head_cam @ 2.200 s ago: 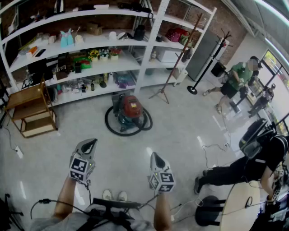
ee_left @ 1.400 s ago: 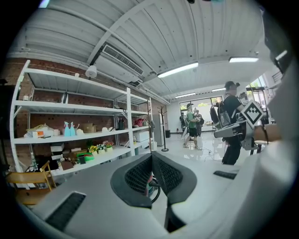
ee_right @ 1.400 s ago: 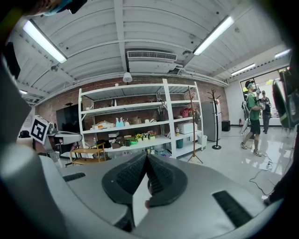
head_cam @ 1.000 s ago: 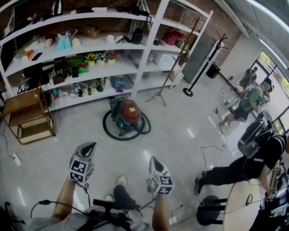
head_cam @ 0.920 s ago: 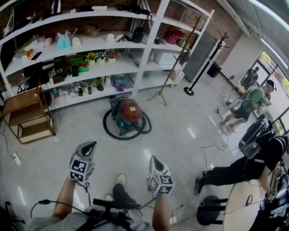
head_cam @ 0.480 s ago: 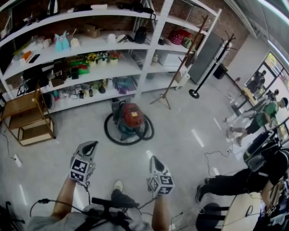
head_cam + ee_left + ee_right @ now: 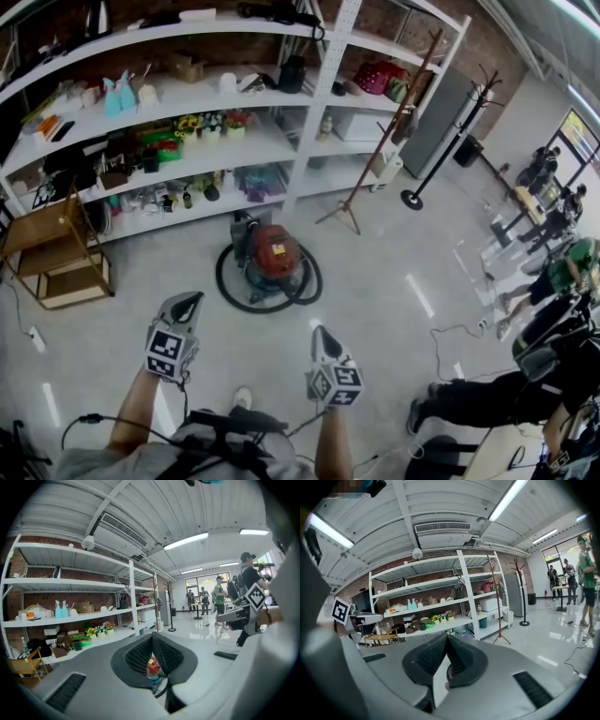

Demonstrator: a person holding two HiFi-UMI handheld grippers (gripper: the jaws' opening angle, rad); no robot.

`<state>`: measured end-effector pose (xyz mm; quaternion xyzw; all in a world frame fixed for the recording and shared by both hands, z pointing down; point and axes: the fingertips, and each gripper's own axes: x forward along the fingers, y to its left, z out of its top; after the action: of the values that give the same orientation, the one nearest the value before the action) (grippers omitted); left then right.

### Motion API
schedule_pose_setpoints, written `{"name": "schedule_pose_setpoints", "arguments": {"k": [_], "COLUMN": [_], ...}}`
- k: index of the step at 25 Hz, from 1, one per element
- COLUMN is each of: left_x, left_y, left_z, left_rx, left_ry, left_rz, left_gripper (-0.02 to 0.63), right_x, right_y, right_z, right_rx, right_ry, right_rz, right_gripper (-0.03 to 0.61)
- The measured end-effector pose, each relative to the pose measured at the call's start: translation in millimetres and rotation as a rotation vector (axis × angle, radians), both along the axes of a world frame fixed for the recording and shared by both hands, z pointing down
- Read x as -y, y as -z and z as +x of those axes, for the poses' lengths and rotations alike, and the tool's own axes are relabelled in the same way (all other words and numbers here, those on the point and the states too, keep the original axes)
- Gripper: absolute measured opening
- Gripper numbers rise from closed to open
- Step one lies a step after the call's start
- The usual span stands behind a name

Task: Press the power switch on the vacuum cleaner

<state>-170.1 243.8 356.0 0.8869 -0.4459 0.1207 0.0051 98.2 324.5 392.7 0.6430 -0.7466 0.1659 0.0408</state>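
Before the shelves (image 7: 314, 112), on the floor (image 7: 394, 281), sits the vacuum cleaner (image 7: 273, 262), ringed by its hose (image 7: 223, 279), well ahead of us. Our left gripper (image 7: 191, 299) and right gripper (image 7: 321, 331) have their jaws together on nothing. We could snag that hose stepping in, or jab beside the switch, which is too small to see.

- Left gripper (image 7: 185, 302) and right gripper (image 7: 322, 334): grey tapered housings, black ribbed pads (image 7: 138, 657).
- Marker cube (image 7: 167, 349) on each: black-and-white squares.
- Black cable (image 7: 103, 418) at left forearm.
- Grey shirt (image 7: 89, 461), black chest mount (image 7: 234, 422), white shoe (image 7: 242, 398).
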Motion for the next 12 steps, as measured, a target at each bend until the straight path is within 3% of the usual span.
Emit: {"name": "schedule_pose_setpoints", "arguments": {"k": [12], "left_x": [52.5], "left_y": [-2.3], "left_z": [24.1], "left_rx": [0.012], "left_ry": [0.003], "left_rz": [-0.001], "left_gripper": [0.006], "right_x": [52.5], "right_y": [-6.4], "right_z": [19.4], "right_rx": [0.0], "right_ry": [0.016], "right_rz": [-0.013], "right_gripper": [0.008]}}
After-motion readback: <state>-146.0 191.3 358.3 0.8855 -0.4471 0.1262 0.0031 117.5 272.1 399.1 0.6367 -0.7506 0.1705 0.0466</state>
